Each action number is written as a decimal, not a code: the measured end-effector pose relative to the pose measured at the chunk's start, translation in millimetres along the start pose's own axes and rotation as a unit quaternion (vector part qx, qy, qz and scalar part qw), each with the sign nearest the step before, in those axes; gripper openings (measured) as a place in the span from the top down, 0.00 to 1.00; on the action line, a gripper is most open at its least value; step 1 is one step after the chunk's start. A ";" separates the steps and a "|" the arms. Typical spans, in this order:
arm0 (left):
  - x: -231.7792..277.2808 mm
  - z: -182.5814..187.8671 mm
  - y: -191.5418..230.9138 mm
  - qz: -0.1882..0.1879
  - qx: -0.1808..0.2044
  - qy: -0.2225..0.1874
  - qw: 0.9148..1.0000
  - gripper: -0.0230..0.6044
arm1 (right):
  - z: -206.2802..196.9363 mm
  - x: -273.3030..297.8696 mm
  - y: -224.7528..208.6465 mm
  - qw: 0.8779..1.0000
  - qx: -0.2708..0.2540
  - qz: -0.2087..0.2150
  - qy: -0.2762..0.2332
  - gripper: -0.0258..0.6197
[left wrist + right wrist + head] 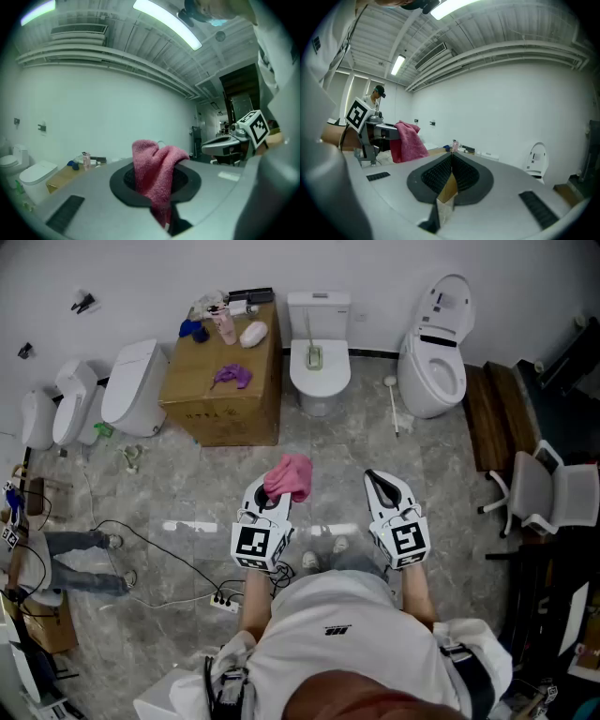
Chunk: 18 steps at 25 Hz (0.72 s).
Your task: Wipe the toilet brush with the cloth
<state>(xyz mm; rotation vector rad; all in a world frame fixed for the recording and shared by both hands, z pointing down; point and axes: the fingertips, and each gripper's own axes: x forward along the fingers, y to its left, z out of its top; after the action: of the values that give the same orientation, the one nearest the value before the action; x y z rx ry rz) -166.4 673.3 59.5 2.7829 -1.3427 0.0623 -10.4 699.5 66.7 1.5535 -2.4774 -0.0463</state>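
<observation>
Where the floor (356, 456) meets the right toilet (433, 362), far ahead, lies what looks like the brush (393, 407), its stick pointing away. The right hand-held gripper (377, 482), closed and empty, is nearer it than the left hand-held gripper (274, 493), which pinches the cloth (291, 474).

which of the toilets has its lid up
The toilet at far right: its lid stands raised over an open bowl. The centre toilet and the large toilet at left have theirs down.
</observation>
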 end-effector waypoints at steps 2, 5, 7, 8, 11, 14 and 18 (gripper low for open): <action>-2.9 1.8 6.0 -0.001 0.007 -0.004 1.000 0.88 | 6.4 2.7 7.7 1.000 -0.010 -0.002 -0.014 0.96; -5.9 1.2 11.9 -0.004 0.011 -0.007 1.000 0.88 | 10.0 6.6 15.8 1.000 -0.016 -0.004 -0.024 0.96; -5.9 0.7 14.2 -0.007 0.011 -0.009 1.000 0.88 | 11.8 8.6 17.8 0.999 -0.018 -0.009 -0.026 0.96; -5.3 0.9 15.1 -0.008 0.010 -0.010 1.000 0.88 | 13.4 9.6 17.9 0.999 -0.017 -0.012 -0.026 0.96; 0.9 2.4 17.8 -0.012 0.008 -0.012 1.000 0.88 | 12.3 15.1 15.4 0.999 -0.016 -0.012 -0.027 0.96; 15.2 3.4 24.9 -0.013 0.008 -0.012 1.000 0.88 | 9.6 28.7 7.6 1.000 -0.015 -0.011 -0.021 0.96; 44.7 3.0 33.3 -0.011 0.007 -0.007 1.000 0.88 | 7.6 51.9 -10.5 1.000 -0.018 0.001 -0.019 0.96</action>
<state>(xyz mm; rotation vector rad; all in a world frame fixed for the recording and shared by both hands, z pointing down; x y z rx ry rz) -164.6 617.5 60.0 2.8142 -1.3190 0.0505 -24.4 647.9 66.4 1.5498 -2.4927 -0.1201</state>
